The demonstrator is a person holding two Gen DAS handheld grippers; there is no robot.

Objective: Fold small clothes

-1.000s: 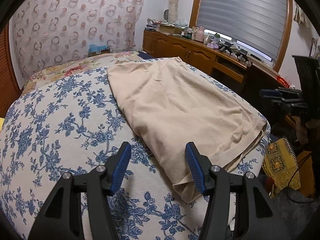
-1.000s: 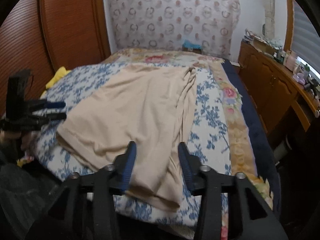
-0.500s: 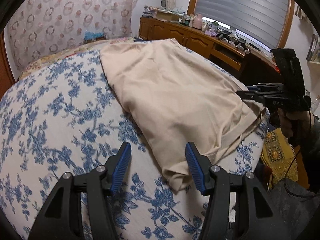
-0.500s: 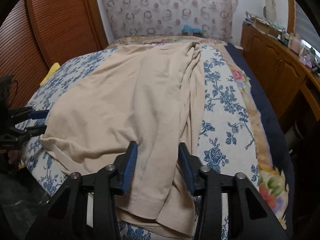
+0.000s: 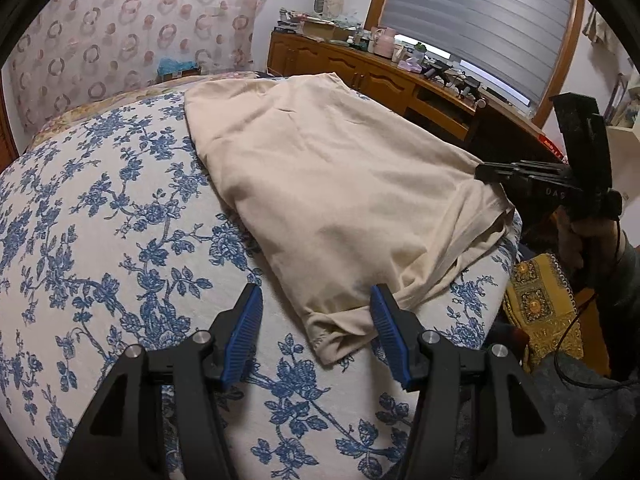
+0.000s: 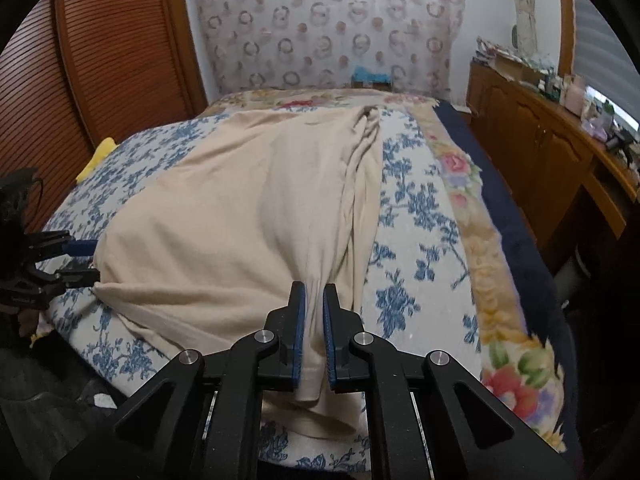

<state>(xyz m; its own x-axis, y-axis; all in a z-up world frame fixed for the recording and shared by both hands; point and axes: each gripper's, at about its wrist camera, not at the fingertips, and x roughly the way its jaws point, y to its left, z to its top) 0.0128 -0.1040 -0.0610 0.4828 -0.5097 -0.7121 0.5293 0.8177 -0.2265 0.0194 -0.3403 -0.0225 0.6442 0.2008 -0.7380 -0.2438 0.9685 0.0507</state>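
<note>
A beige garment (image 5: pixel 332 184) lies spread on the blue-flowered bedspread (image 5: pixel 100 220). My left gripper (image 5: pixel 316 332) stands open over its near corner, and the bunched corner lies between the blue pads without being pinched. In the right wrist view my right gripper (image 6: pixel 314 300) is closing its jaws and the pads press on a fold of the beige garment (image 6: pixel 224 240) at its hem. The cloth hangs below the jaws over the bed edge. The left gripper (image 6: pixel 86 262) shows at that view's left edge, the right gripper (image 5: pixel 516 172) at the other view's right edge.
A wooden dresser (image 5: pixel 384 80) crowded with small items runs along the wall under a window blind. A louvred wooden door (image 6: pixel 100 60) stands beside the bed. A yellow patterned cushion (image 5: pixel 540 304) lies on the floor near the person's hand (image 5: pixel 592 240).
My right gripper has sunk onto the hem and gone from open to shut on it. My left gripper has moved in until the garment's corner lies between its fingers.
</note>
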